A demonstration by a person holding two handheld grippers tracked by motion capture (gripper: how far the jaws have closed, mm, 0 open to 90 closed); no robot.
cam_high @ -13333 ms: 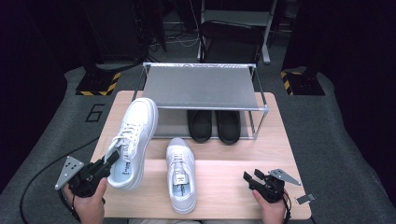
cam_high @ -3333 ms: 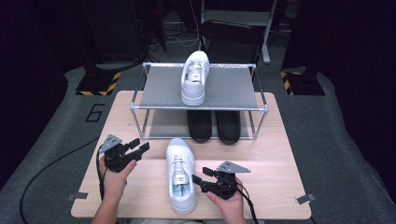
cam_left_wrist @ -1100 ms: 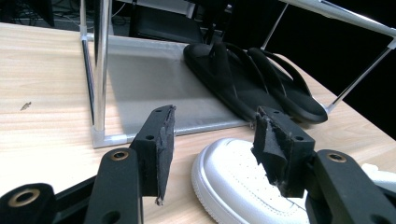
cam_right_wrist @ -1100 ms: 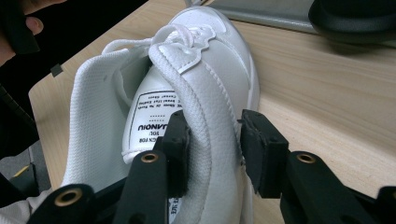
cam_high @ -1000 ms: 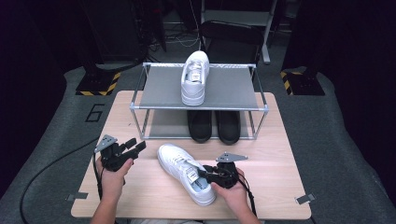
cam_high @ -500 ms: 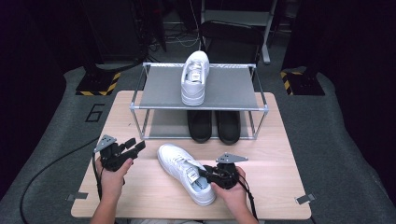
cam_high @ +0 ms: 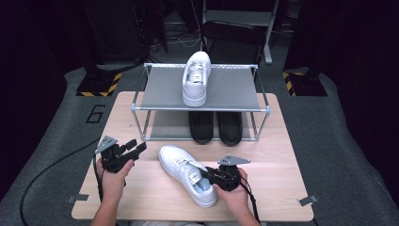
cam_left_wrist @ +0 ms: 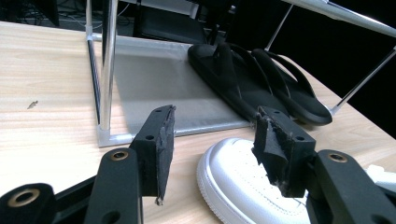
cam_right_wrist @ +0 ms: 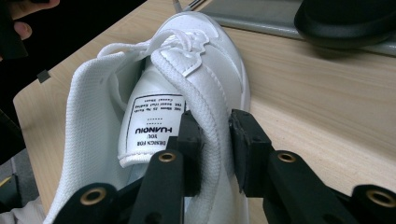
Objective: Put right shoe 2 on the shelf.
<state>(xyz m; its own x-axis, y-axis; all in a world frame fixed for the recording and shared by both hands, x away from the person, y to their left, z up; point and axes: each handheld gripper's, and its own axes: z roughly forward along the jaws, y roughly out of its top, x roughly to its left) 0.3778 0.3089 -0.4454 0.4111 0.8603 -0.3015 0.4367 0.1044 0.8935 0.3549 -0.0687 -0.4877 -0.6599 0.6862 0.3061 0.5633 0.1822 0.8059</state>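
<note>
A white sneaker (cam_high: pixel 186 174) lies on the wooden table (cam_high: pixel 277 160), toe toward the far left. My right gripper (cam_high: pixel 207 175) sits at its opening. In the right gripper view its jaws have just been closing, and the right gripper (cam_right_wrist: pixel 217 135) now pinches the padded collar of the sneaker (cam_right_wrist: pixel 154 93), one pad inside and one outside. My left gripper (cam_high: pixel 139 147) hovers left of the toe. The left gripper (cam_left_wrist: pixel 212 140) is open with nothing between its pads, the sneaker's toe (cam_left_wrist: pixel 233 177) just beyond. A second white sneaker (cam_high: pixel 196 77) stands on the rack's top shelf.
The metal shoe rack (cam_high: pixel 155 89) stands at the table's far side, with a pair of black slippers (cam_high: pixel 216 127) on its lower shelf; those slippers (cam_left_wrist: pixel 252 84) lie close ahead of the left gripper. A rack post (cam_left_wrist: pixel 108 70) rises left of them.
Since the oldest frame one sneaker went onto the rack top. The remaining sneaker has been turned toe to the far left, and the right gripper now sits at its collar. Left hand barely moved.
</note>
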